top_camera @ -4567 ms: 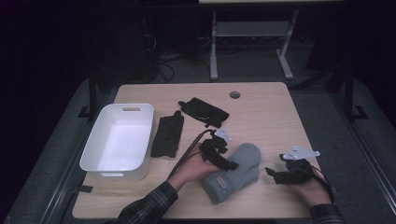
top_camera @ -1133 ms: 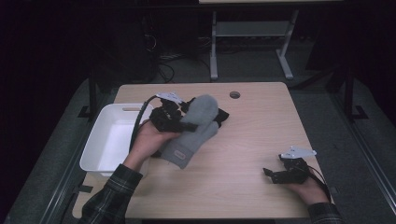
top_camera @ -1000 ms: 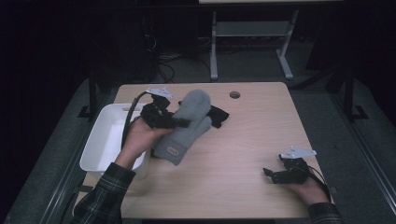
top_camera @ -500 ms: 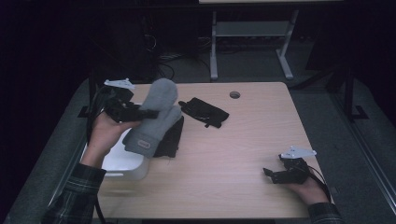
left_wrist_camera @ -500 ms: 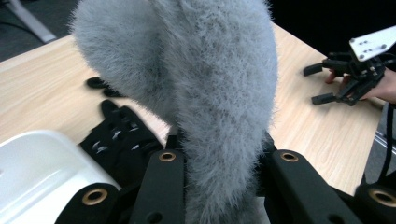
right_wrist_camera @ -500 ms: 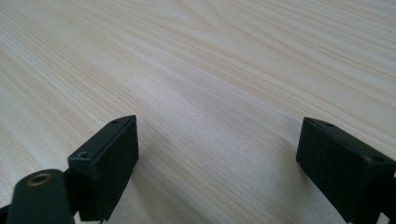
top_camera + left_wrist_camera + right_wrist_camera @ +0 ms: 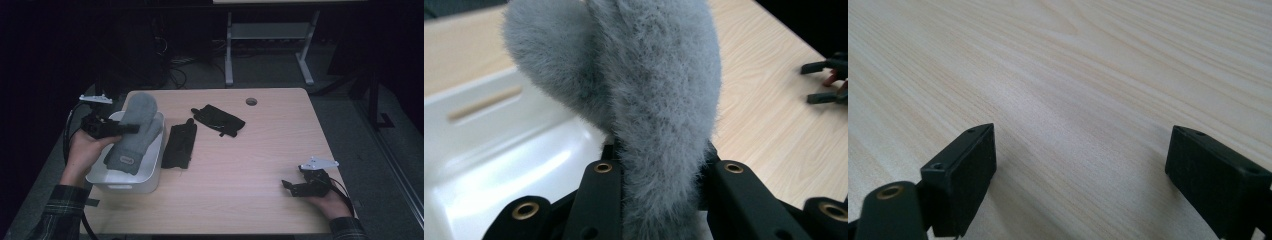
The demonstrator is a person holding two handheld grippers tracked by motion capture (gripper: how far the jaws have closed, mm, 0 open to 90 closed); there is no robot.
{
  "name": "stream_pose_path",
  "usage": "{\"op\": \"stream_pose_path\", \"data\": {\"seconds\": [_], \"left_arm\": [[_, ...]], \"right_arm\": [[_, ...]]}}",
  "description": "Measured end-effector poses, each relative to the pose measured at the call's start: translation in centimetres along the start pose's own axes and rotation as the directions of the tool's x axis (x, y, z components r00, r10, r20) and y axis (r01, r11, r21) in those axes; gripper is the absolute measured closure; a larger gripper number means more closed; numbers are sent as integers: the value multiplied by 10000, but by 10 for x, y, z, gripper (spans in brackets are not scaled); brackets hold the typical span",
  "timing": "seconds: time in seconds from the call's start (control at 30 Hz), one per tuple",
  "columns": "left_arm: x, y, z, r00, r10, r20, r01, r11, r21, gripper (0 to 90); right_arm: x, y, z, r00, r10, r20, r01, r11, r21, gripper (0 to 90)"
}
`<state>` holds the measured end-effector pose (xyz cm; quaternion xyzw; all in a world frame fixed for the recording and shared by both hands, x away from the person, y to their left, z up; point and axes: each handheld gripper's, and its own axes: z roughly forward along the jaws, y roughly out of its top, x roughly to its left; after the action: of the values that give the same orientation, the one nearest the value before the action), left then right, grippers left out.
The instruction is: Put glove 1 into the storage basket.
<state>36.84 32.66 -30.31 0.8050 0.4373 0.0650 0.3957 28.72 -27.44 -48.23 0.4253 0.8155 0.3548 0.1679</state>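
A fluffy grey mitten [image 7: 134, 129] hangs over the white bin [image 7: 152, 172] at the table's left edge. My left gripper [image 7: 131, 129] is shut on it, coming in from the left of the bin. In the left gripper view the grey mitten [image 7: 659, 100] is pinched between the two black jaws, with the white bin [image 7: 499, 150] below and to the left. My right gripper [image 7: 286, 186] rests on the table near the front right corner. In the right gripper view its jaws stand wide apart, and the right gripper [image 7: 1083, 175] holds nothing, with bare wood between.
Two black gloves lie on the wooden table [image 7: 260, 150]: one black glove [image 7: 180, 144] just right of the bin, another black glove [image 7: 218, 119] further back at the centre. A round cable hole [image 7: 251, 101] sits near the far edge. Dark floor surrounds the table.
My left gripper has carried the grey mitten leftward from the table's middle to above the white bin. The right gripper has stayed in place.
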Motion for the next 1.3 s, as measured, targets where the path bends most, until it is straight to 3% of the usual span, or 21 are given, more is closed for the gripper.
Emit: {"op": "stream_pose_path", "data": {"seconds": [0.23,0.47,0.63,0.8,0.93,1.07,1.3], "left_arm": [[23,-23,20,9983,-576,92,569,9965,612,730],[44,-40,48,9961,-875,93,853,9868,1374,725],[56,-45,62,9958,-900,-188,920,9805,1734,709],[64,-47,73,9950,-598,-795,757,9738,2146,640],[68,-47,75,9914,-580,-1172,827,9722,2190,533],[69,-47,74,9836,-398,-1758,754,9768,2006,409],[70,-47,67,9743,-494,-2199,845,9845,1535,272]], "right_arm": [[0,0,0,10000,6,1,-6,10000,2,126],[0,0,0,10000,1,2,-1,10000,-2,126],[0,0,0,10000,-10,2,10,10000,-4,127],[0,0,0,10000,1,4,-1,10000,0,127],[0,0,0,10000,1,1,-1,10000,-1,126],[0,0,0,10000,-11,1,11,10000,-1,127],[0,0,0,10000,-2,3,2,10000,-2,126]]}}
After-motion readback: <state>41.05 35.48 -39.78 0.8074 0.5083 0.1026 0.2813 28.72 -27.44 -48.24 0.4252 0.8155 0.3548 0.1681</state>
